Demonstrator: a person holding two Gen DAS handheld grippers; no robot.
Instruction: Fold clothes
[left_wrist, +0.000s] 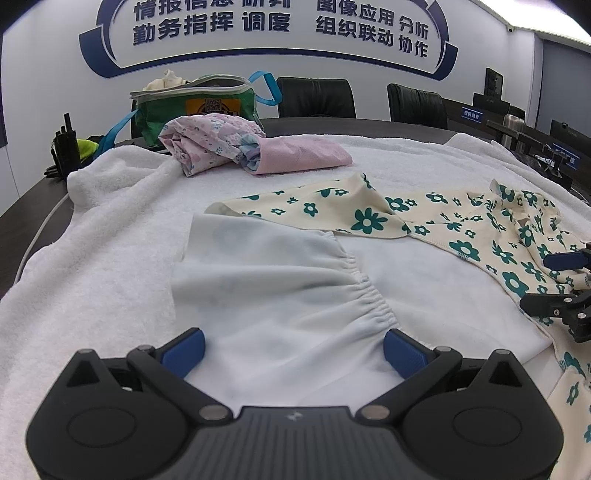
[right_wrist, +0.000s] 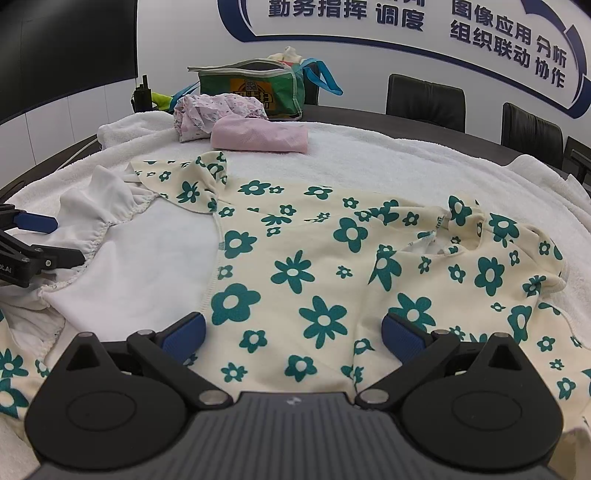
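Note:
A cream garment with green flowers (right_wrist: 295, 258) lies spread on the white towel (right_wrist: 369, 155). Its left part is turned inside out, showing a pale white lining with a gathered elastic edge (left_wrist: 277, 288). My left gripper (left_wrist: 293, 350) is open just over that white part, which shows between its fingers. My right gripper (right_wrist: 293, 332) is open low over the flowered middle of the garment. Each gripper also shows at the edge of the other view: the right gripper (left_wrist: 554, 282) and the left gripper (right_wrist: 48, 240), both with fingers apart.
A folded pink piece (left_wrist: 303, 155) and a bundled pink floral garment (left_wrist: 210, 140) lie at the far side of the towel. Behind them stands a green bag with blue handles (left_wrist: 195, 103). Black radios (left_wrist: 64, 147) sit at the far left and black chairs (left_wrist: 314, 98) along the wall.

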